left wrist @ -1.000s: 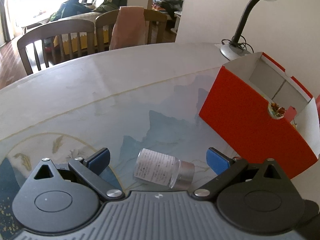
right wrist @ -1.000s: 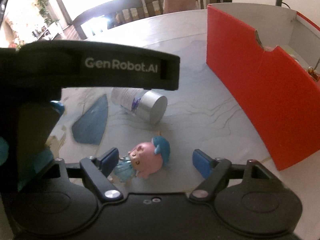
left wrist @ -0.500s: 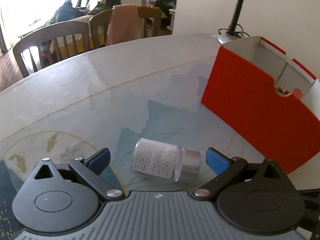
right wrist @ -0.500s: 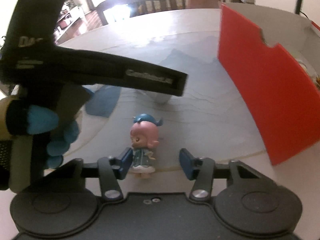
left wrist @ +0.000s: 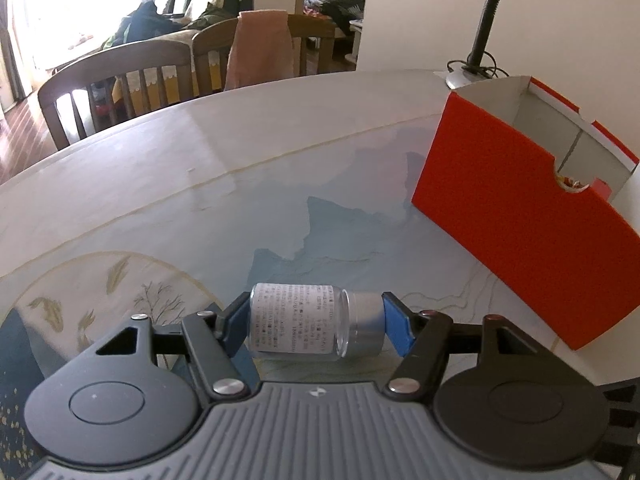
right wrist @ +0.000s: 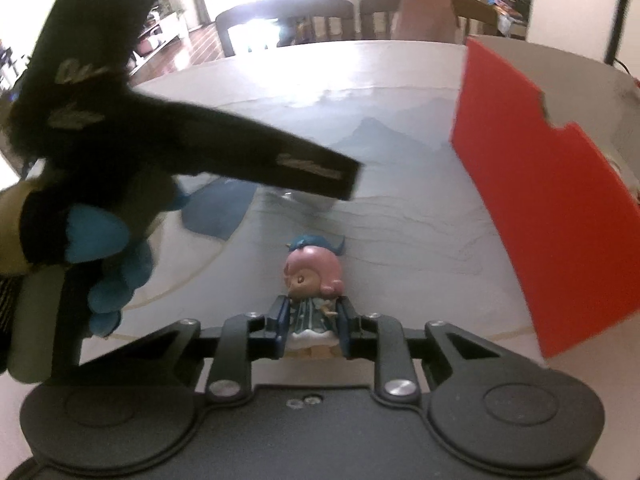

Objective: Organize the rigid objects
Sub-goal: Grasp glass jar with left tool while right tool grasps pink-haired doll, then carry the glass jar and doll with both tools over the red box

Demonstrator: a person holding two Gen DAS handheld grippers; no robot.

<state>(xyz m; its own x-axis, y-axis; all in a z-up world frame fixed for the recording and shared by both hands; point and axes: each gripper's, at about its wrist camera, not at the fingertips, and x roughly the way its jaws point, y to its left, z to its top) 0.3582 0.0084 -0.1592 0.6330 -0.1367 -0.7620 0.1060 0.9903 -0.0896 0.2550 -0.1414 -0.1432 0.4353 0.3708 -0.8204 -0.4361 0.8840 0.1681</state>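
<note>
A small clear bottle [left wrist: 296,322] with a printed label and a silver cap [left wrist: 366,324] lies on its side on the table. My left gripper [left wrist: 316,316] has its jaws closing end to end on it, one blue pad on the base and one on the cap. In the right wrist view a small figurine [right wrist: 314,276] with a pink head and blue hat stands upright. My right gripper [right wrist: 312,320] is closing on its teal body, with both pads against it. An open red box [left wrist: 520,216] stands to the right, also seen as the red box [right wrist: 532,208].
The left gripper's black body [right wrist: 160,152] and a gloved hand [right wrist: 108,264] fill the left of the right wrist view. A desk lamp [left wrist: 480,40] stands behind the box. Wooden chairs [left wrist: 120,76] line the far edge of the patterned table [left wrist: 200,160].
The left jaws came in from wide apart onto the bottle's two ends. The right jaws narrowed onto the figurine, which went from lying on its side to standing upright.
</note>
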